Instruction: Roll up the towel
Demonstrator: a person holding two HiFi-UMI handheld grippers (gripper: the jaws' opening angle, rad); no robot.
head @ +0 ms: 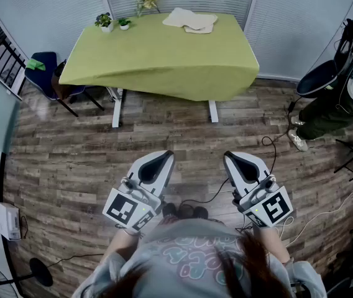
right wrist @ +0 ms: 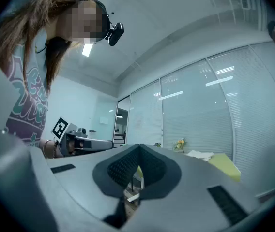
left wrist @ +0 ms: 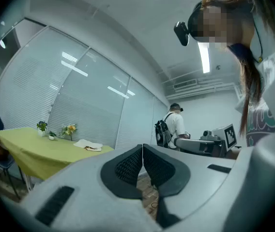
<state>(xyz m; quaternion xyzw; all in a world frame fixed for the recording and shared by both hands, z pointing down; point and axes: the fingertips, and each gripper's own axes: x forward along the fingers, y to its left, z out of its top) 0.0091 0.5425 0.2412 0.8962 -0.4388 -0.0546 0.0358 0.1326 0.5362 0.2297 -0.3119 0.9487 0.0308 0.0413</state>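
Note:
A cream towel (head: 191, 20) lies folded flat at the far edge of the green-covered table (head: 164, 61); it also shows small in the left gripper view as the towel (left wrist: 89, 145) and in the right gripper view as the towel (right wrist: 200, 154). Both grippers are held level close to the person's body, well short of the table. The left gripper (head: 168, 155) is shut with nothing between its jaws, its tips (left wrist: 142, 147) meeting. The right gripper (head: 227, 156) is likewise shut and empty, its tips (right wrist: 138, 148) touching.
Two small potted plants (head: 105, 22) and a flower vase (head: 148, 0) stand at the table's far left. A blue chair (head: 46, 73) sits left of the table. A person (head: 335, 107) stands at the right. Cables (head: 276, 148) run over the wooden floor.

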